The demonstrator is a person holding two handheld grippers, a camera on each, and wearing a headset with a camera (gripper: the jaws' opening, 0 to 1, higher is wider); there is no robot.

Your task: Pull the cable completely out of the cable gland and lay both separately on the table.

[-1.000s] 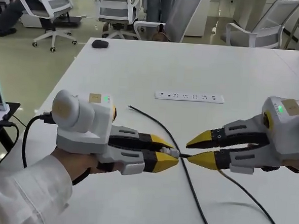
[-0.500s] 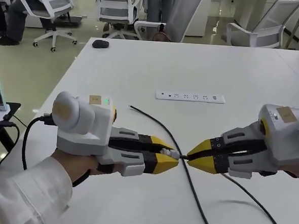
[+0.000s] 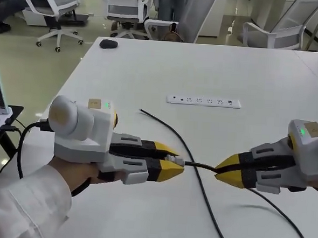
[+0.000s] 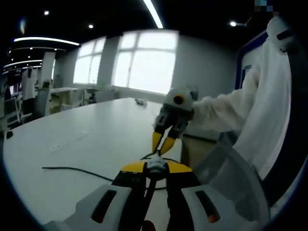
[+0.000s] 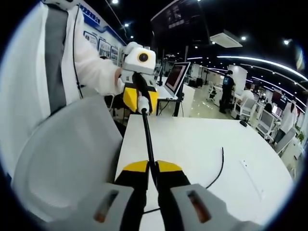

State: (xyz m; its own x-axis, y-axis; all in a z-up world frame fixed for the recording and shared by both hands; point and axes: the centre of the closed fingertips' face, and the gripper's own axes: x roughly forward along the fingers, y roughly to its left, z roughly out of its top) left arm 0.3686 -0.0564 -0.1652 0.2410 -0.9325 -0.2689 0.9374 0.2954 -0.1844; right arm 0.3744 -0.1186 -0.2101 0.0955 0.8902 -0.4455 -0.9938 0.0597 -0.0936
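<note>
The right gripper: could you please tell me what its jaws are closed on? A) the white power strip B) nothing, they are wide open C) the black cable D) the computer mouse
C: in the right gripper view the right gripper has its yellow jaws pinched on the black cable, which runs straight to the cable gland held by the left gripper.

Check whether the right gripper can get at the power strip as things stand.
Probably not yet: the right gripper is shut on the cable, which runs straight to the cable gland in the left gripper. The table between it and the power strip looks bare, so it need only let go.
</note>
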